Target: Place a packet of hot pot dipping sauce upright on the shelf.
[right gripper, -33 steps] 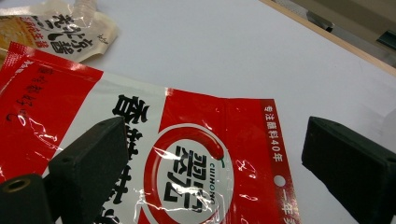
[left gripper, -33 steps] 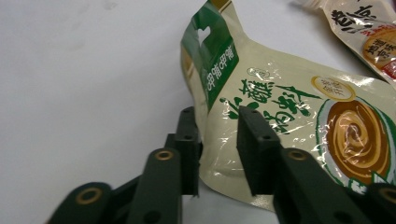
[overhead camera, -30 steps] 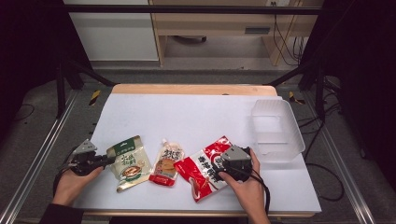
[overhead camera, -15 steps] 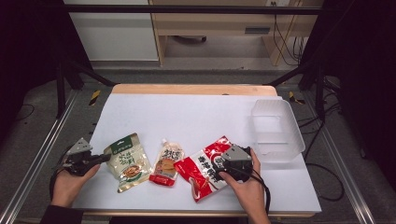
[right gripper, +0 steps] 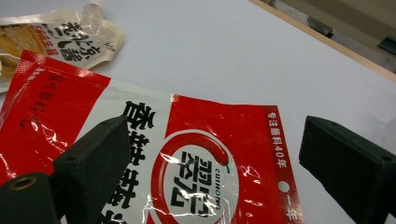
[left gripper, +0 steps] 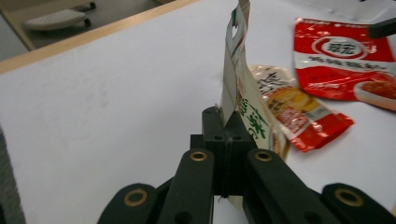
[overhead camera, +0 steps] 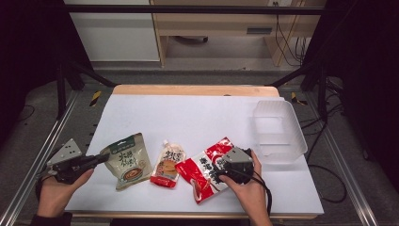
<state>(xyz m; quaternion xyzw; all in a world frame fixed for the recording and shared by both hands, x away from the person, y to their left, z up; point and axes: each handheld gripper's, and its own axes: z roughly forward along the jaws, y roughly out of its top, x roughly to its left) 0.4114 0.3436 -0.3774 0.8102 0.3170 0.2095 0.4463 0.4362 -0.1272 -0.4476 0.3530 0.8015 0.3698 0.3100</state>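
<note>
looking down from above the near table point(overhead camera: 197, 113) edge, plus two close low gripper views sharing the red packet point(overhead camera: 207, 172).

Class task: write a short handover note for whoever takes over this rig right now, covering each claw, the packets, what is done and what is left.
Left claw: shut on the green packet, edge pinched and lifted.
Right claw: open over the red packet, which lies flat on the table.
Orange spout pouch: lies between the two.
Clear tub: at the right, no packet inside.
Done: one grasp.
Left: probably moving the packets into the tub.
</note>
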